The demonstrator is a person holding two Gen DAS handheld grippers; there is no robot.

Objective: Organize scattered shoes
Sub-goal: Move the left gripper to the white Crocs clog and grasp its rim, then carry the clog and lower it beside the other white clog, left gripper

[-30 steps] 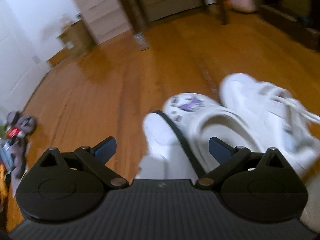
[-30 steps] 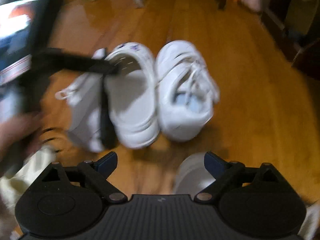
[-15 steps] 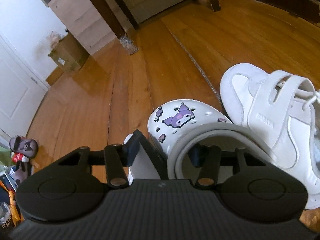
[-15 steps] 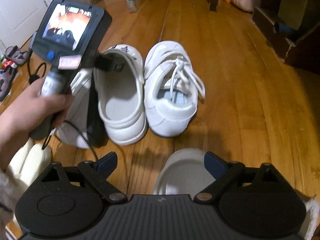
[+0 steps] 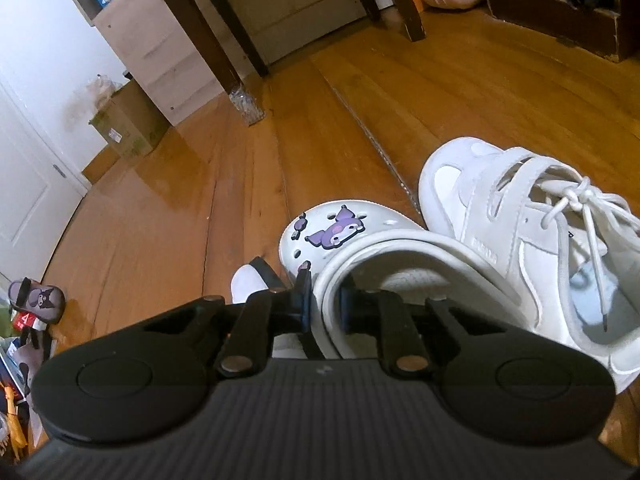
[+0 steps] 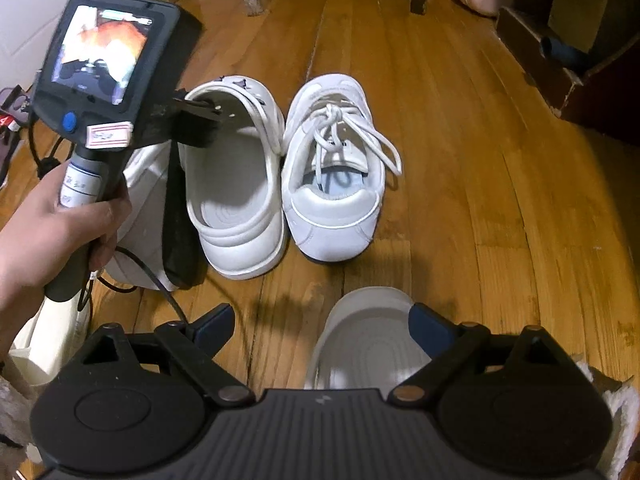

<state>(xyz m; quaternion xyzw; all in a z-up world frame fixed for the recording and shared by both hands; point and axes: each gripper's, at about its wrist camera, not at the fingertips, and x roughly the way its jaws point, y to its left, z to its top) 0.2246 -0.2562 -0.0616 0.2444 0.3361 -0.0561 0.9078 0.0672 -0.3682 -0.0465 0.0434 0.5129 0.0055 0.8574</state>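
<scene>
My left gripper (image 5: 325, 305) is shut on the left side wall of a white clog (image 5: 352, 240) with purple charms; it also shows in the right wrist view (image 6: 240, 168), where the left gripper (image 6: 200, 120) pinches its rim. A white lace-up sneaker (image 6: 332, 168) stands right of the clog, touching it, also in the left wrist view (image 5: 520, 240). A white shoe with a black sole (image 6: 156, 200) lies on its side left of the clog. My right gripper (image 6: 322, 322) is open and empty above another white clog (image 6: 368, 336).
Wooden floor all around. Table legs (image 5: 208, 36), a cardboard box (image 5: 128, 124) and a cabinet stand at the back. A small purple sandal (image 5: 38, 300) lies far left by the door. A dark box (image 6: 568, 52) sits at the right. A furry item (image 6: 616, 416) lies at the lower right.
My left gripper went from open over the clog to shut on its side wall. The right gripper stayed open and nearly still.
</scene>
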